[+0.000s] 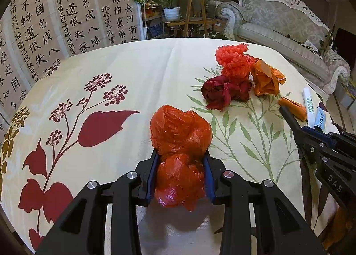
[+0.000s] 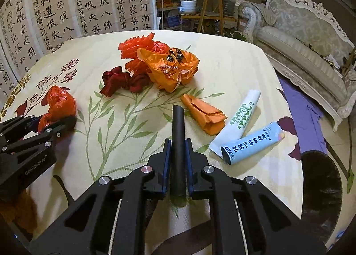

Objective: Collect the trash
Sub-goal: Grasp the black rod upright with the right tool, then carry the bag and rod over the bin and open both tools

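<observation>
My left gripper (image 1: pixel 181 159) is shut on a crumpled red plastic bag (image 1: pixel 180 135) just above the tablecloth; it also shows at the left of the right wrist view (image 2: pixel 58 103). My right gripper (image 2: pixel 178 143) is shut on a black tube (image 2: pixel 178 135) that sticks out forward; the tube also shows in the left wrist view (image 1: pixel 289 118). Ahead lie a red foam net (image 2: pixel 138 48), a dark red ribbon (image 2: pixel 120 80), an orange plastic bag (image 2: pixel 171 70), a folded orange paper (image 2: pixel 204 115), a white tube (image 2: pixel 242 112) and a light blue tube (image 2: pixel 251 143).
The table carries a cream cloth with flower prints (image 2: pixel 124 126). Its right edge drops to a purple rug (image 2: pixel 304 108) and a dark round bin (image 2: pixel 320 188). A pale sofa (image 2: pixel 307 39) stands at right, plants on wooden stands (image 2: pixel 209 3) behind, a calligraphy screen (image 2: pixel 66 3) at left.
</observation>
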A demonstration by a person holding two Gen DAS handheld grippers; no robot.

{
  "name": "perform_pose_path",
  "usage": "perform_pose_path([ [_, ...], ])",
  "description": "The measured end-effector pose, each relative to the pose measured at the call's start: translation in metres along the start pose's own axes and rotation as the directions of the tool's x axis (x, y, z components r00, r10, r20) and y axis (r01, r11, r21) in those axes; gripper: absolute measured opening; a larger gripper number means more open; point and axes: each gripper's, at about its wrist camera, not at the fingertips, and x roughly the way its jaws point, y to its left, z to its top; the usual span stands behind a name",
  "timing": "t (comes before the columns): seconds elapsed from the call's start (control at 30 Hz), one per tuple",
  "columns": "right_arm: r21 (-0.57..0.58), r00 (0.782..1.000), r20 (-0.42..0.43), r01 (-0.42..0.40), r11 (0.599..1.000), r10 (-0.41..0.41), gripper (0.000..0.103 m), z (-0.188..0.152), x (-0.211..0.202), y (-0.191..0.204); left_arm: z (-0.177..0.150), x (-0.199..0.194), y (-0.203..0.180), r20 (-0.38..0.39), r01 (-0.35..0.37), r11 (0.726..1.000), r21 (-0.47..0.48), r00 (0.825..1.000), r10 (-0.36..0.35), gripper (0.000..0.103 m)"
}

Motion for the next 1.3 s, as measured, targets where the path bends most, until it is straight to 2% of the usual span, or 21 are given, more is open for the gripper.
perform_pose_path([
  [0.4,0.019,0.999,0.038,-0.017,1.0,0.017,0.012,-0.009,-0.016,0.006,0.001,-0.002,0.0,0.008,0.003,1.0,0.001,1.0,-0.003,0.036],
  [0.7,0.05,0.998,0.064,-0.005,0.999,0.002,0.012,-0.025,-0.039,0.0,-0.006,-0.015,-0.012,0.028,0.033,0.999,0.019,0.999,-0.034,0.036],
  [0.97,0.107,0.994,0.098,0.043,0.993,-0.053,0.012,-0.043,-0.068,-0.027,-0.016,-0.033,-0.049,0.046,0.107,0.992,0.063,0.993,-0.11,0.036],
  [1.13,0.164,0.987,0.118,0.091,0.982,-0.111,0.012,-0.056,-0.088,-0.053,-0.016,-0.045,-0.083,0.066,0.173,0.979,0.11,0.981,-0.181,0.035],
  [1.3,0.23,0.971,0.133,0.164,0.959,-0.198,0.012,-0.068,-0.106,-0.085,-0.014,-0.054,-0.121,0.073,0.232,0.957,0.174,0.966,-0.248,0.036],
])
